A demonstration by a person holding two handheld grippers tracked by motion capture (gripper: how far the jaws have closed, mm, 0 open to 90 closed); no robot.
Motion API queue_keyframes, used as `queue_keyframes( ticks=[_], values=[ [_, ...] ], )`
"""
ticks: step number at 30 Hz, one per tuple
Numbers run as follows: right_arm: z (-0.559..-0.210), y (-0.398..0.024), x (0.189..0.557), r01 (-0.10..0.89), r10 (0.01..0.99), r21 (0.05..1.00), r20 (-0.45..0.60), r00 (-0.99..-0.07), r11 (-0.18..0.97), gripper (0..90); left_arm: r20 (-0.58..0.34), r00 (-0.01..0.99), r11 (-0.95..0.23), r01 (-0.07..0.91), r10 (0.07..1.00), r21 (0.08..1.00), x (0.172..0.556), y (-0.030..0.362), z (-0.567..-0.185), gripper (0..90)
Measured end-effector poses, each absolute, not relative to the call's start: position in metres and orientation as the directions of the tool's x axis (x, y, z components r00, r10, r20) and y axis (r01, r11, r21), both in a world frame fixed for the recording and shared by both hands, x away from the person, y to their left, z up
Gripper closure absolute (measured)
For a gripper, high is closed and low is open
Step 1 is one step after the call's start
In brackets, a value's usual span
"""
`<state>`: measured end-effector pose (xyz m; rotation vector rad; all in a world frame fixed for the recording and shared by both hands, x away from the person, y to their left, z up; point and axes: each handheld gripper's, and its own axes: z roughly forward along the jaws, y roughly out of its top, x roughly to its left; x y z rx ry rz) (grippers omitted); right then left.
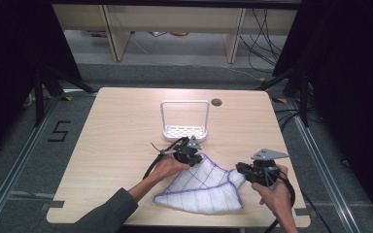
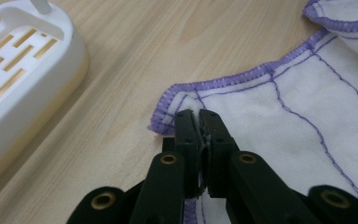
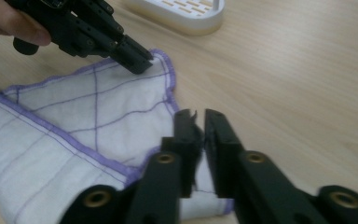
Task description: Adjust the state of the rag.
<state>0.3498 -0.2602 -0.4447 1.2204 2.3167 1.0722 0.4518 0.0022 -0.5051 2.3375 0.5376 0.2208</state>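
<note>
Two grippers at cloth | cloth [image 1: 204,187]: white, purple-stitched, lower centre of frame on bench [image 1: 121,131] | left gripper [image 1: 195,156]: jaws pinched shut on cloth's upper corner | right gripper [image 1: 240,170]: jaws clamped on cloth's right edge, lifting it | white rack [image 1: 185,130]: just above cloth, mid-frame

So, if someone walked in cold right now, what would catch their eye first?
The white cloth with purple stitching, lying rumpled near the table's front edge, with both grippers pinching it. The left gripper is shut on its far corner; the right gripper is closed on the cloth's right edge, raising it a little. Behind them, mid-table, stands a white slotted rack with a tall handle loop.
</note>
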Motion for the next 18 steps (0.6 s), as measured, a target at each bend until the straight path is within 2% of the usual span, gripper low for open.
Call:
queue_keyframes(
  ticks=[6, 10, 12, 13, 14, 15, 18],
  values=[
    [-0.455, -0.233, 0.357, 0.644, 0.826, 0.668, 0.079, -0.558, 0.372, 56.8, -0.008, 0.892, -0.631, 0.326, 0.452, 0.704, 0.45, 0.004, -0.503, 86.3],
    [-0.469, -0.216, 0.361, 0.689, 0.836, 0.6, 0.061, -0.545, 0.406, 54.7, -0.007, 0.889, -0.623, 0.327, 0.458, 0.711, 0.45, 0.008, -0.498, 86.3],
    [-0.475, -0.212, 0.361, 0.705, 0.829, 0.567, 0.068, -0.554, 0.425, 60.8, -0.021, 0.884, -0.605, 0.336, 0.466, 0.722, 0.449, 0.011, -0.496, 86.2],
    [-0.477, -0.211, 0.36, 0.704, 0.829, 0.564, 0.06, -0.556, 0.432, 67.8, -0.029, 0.881, -0.592, 0.342, 0.473, 0.73, 0.448, 0.011, -0.496, 86.2],
    [-0.478, -0.211, 0.359, 0.684, 0.819, 0.578, 0.045, -0.572, 0.445, 78.5, -0.02, 0.886, -0.601, 0.331, 0.464, 0.727, 0.448, 0.013, -0.494, 86.2],
    [-0.476, -0.212, 0.357, 0.666, 0.807, 0.588, 0.038, -0.59, 0.459, 84.1, -0.018, 0.881, -0.592, 0.333, 0.473, 0.734, 0.447, 0.014, -0.493, 86.2],
    [-0.462, -0.217, 0.352, 0.634, 0.801, 0.624, 0.021, -0.598, 0.456, 87.5, -0.015, 0.877, -0.578, 0.33, 0.481, 0.747, 0.445, 0.022, -0.487, 86.3]
  ],
)
